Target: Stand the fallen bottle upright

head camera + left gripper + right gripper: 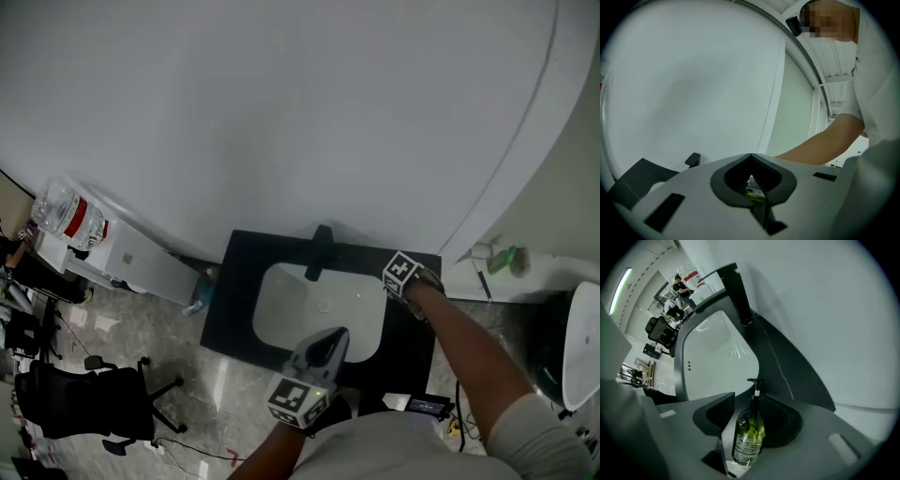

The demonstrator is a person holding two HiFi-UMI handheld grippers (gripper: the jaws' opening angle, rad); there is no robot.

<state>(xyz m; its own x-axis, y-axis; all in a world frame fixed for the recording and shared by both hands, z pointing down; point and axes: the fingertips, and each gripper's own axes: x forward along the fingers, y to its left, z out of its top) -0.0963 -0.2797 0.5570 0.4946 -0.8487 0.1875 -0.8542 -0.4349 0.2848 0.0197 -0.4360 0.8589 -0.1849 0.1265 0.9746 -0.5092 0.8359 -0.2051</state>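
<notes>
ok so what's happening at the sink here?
A person works two handheld grippers at a black counter with a white sink. The right gripper points down at the counter's right side, with its jaws open around a dark pump bottle that lies on its side and is not yet gripped. The left gripper hovers shut and empty over the sink's front edge.

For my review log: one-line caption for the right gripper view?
Open right tool straddles the lying pump bottle on the black counter beside the sink.
</notes>
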